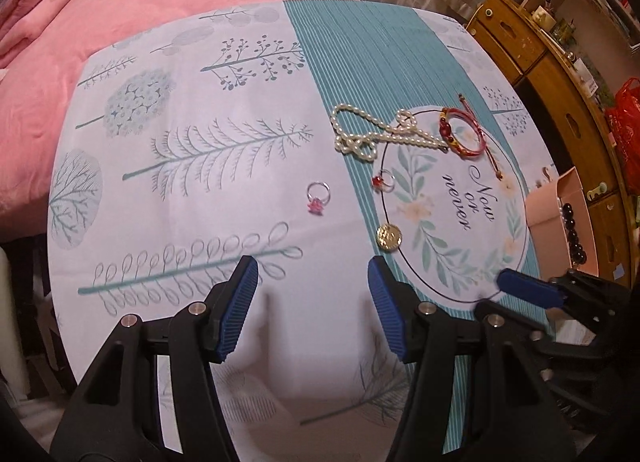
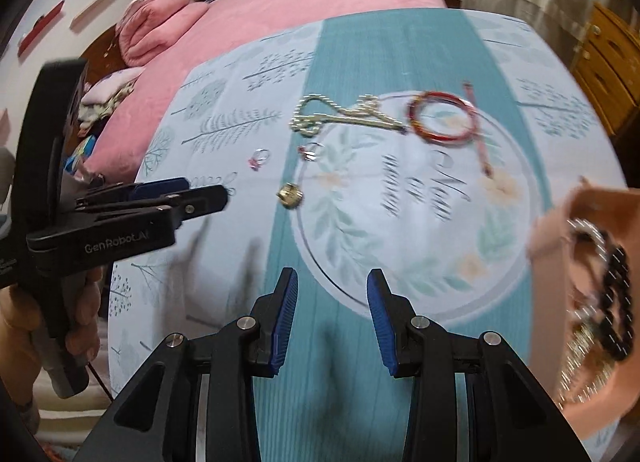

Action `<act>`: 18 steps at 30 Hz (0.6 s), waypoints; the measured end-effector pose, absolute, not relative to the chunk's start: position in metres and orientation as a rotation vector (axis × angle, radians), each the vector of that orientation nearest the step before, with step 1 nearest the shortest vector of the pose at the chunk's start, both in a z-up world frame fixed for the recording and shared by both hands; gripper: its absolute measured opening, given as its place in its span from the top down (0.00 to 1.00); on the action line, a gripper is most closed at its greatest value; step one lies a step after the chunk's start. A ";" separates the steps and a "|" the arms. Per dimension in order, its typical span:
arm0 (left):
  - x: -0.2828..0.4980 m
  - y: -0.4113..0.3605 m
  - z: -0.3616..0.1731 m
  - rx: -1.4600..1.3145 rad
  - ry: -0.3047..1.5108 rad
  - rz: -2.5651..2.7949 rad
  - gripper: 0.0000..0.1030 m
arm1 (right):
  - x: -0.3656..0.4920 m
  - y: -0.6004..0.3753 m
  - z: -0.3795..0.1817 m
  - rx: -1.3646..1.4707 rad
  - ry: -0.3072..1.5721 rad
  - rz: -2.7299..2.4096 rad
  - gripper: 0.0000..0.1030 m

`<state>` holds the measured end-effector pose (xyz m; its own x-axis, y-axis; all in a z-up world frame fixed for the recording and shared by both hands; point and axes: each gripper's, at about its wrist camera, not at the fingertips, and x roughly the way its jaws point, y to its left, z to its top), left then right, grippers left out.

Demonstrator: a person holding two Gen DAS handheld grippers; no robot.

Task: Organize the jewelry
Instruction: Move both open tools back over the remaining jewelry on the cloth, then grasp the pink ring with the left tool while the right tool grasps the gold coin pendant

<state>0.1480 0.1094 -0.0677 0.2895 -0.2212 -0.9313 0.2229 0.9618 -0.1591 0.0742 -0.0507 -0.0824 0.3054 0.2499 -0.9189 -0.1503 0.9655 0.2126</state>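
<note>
Both grippers are just hanging low over the tabletop, side by side. Left gripper (image 1: 313,294) has its blue-padded jaws spread wide, nothing between them. Right gripper (image 2: 332,308) is parted too, a bit narrower, also gripping nothing. The left hand (image 2: 76,326) is wrapped around its gripper's handle.

Showing black plastic bodies on both the left gripper (image 1: 312,302) and the right gripper (image 2: 332,318). Wearing ribbed blue pads (image 1: 236,310) on each finger. Carrying round silver screws at the finger joints. Bearing white "GenRobot.AI" lettering on one side. Revealing bare skin on the left hand (image 2: 80,326) gripping a grey handle.
</note>
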 end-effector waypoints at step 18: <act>0.170 0.127 -0.081 -0.056 1.227 -0.308 0.47 | 0.133 0.031 -0.128 -0.198 1.154 0.321 0.81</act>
